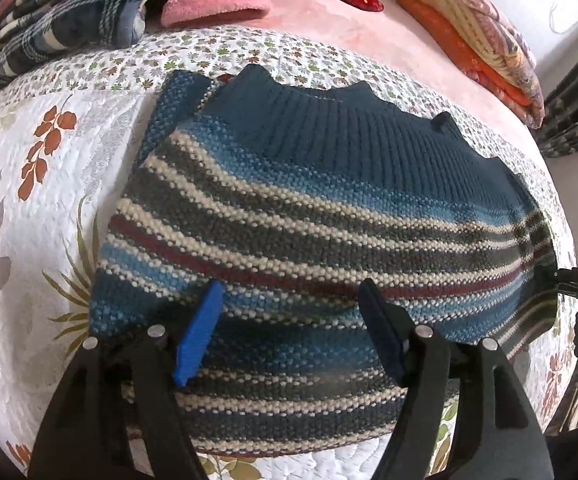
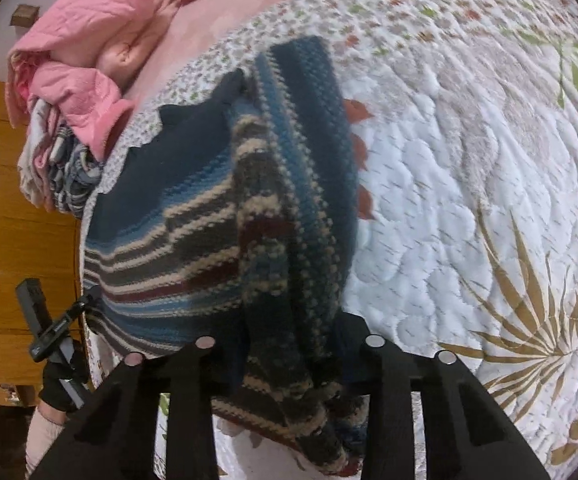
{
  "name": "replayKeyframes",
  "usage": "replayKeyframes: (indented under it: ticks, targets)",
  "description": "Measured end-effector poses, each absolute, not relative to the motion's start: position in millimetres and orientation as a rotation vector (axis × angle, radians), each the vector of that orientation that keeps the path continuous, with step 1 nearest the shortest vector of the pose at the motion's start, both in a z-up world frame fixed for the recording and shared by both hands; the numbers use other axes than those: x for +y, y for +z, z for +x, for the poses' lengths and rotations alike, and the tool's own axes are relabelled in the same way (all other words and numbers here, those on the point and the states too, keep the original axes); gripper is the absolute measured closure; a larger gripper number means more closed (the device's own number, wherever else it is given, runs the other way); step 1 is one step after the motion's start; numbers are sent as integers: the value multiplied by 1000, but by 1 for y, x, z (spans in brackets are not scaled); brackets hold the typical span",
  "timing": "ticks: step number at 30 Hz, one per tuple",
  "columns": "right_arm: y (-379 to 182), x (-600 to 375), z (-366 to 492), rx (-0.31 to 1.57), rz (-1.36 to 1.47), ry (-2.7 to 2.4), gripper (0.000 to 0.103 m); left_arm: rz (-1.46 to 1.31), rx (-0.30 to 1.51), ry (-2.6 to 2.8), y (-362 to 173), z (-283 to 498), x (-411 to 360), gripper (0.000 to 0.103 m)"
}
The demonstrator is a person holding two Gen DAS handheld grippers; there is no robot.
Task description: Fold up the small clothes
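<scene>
Striped knit sweater [image 1: 313,216] on quilt [image 1: 41,216], pink jacket [image 2: 89,52] beyond

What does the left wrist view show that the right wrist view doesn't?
Only the left wrist view: orange folded blankets, the left hand-held gripper open over the sweater.

Only the right wrist view: a wooden bed frame, the sweater's folded-over side bunched at the right hand-held gripper.

Both: the striped blue knit sweater on the white floral quilt.

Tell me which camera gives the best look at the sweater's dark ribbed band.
The left wrist view. There the striped sweater lies flat on the quilt, and its ribbed band shows across its whole width, ribs distinct. The right wrist view shows the band only as a dark, blurred patch, partly covered by a folded-over section.
</scene>
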State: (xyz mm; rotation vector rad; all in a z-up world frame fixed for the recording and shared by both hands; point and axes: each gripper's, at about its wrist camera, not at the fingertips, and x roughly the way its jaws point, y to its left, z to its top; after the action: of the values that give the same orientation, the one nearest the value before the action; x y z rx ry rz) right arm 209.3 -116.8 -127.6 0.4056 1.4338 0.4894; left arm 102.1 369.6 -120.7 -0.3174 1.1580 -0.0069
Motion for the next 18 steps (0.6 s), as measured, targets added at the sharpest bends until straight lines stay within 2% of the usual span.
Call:
replayKeyframes:
  ticks: [18]
  targets:
    - [-135,-119,209,1441,388,464,71,-304,1164,-17,-123,102,372,33]
